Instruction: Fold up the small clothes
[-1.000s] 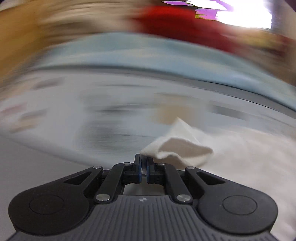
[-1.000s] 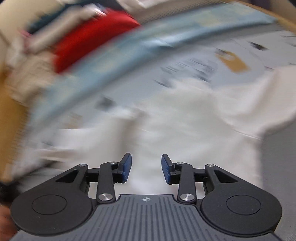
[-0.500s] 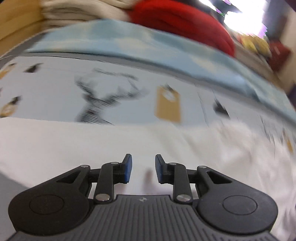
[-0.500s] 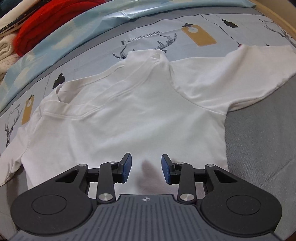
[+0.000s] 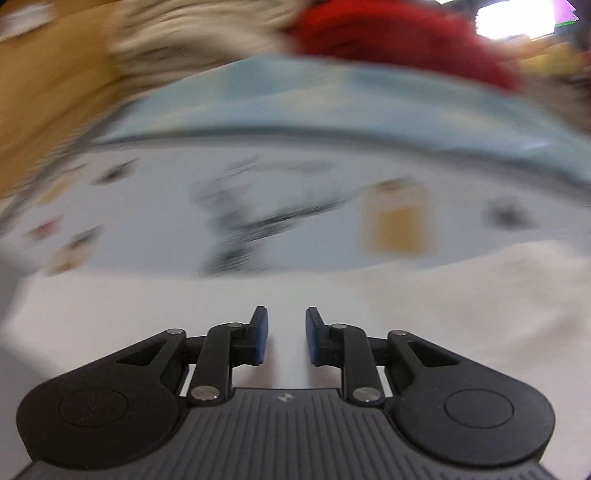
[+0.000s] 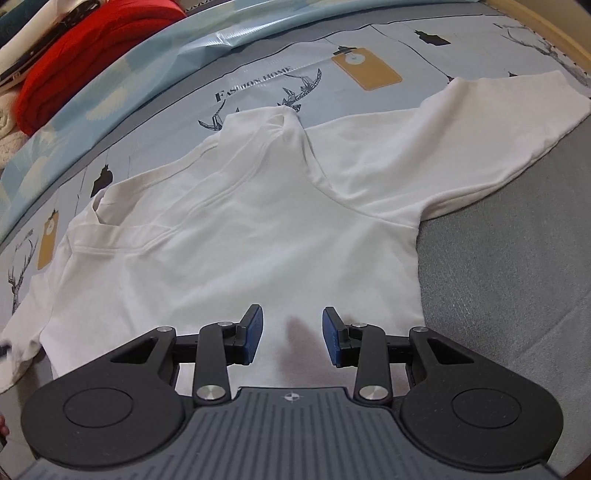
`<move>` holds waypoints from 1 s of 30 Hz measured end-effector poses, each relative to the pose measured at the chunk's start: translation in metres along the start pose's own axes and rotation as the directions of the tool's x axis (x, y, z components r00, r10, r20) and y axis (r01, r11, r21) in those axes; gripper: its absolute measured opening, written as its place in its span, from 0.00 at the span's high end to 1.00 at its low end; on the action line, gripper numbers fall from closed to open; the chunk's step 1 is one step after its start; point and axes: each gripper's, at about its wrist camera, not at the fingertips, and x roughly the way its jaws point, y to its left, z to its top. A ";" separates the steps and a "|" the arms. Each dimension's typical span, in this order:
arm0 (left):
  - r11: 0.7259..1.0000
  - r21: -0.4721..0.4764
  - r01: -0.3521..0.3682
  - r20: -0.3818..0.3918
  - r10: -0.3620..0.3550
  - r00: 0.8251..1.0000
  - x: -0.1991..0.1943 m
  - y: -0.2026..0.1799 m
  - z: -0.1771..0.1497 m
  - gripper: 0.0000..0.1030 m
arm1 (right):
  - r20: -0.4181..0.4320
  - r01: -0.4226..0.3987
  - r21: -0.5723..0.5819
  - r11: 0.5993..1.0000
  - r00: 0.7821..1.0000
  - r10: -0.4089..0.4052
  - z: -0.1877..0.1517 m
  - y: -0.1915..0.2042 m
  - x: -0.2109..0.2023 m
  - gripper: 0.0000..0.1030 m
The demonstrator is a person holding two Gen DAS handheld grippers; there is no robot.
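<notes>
Both grippers, left gripper (image 5: 282, 334) and right gripper (image 6: 291, 334), hover with fingers spread and empty over the white shirt (image 6: 236, 221), spread flat on the printed bed sheet (image 6: 424, 48) for folding.

Left wrist view: heavy motion blur over everything beyond my left gripper (image 5: 282, 330), which alone stays sharp. The printed sheet (image 5: 258, 206) smears into streaks; the red garment (image 5: 399, 40) is a soft blot. A blown-out white and magenta glare (image 5: 517, 18) sits at the top right.

Right wrist view: sharp, evenly and softly lit, fairly bright. The white shirt (image 6: 240, 229) shows gentle shading in its creases, near overexposure on the sleeve. A faint grey shadow (image 6: 297, 339) falls between the fingers of my right gripper (image 6: 291, 336). Fisheye curvature bends the sheet's lines; the corners darken.
</notes>
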 end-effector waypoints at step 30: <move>0.979 0.003 0.205 0.001 -0.205 0.979 0.023 -0.036 0.001 0.71 | 0.028 0.051 0.011 0.999 0.998 -0.052 0.008 -0.024 -0.004 0.64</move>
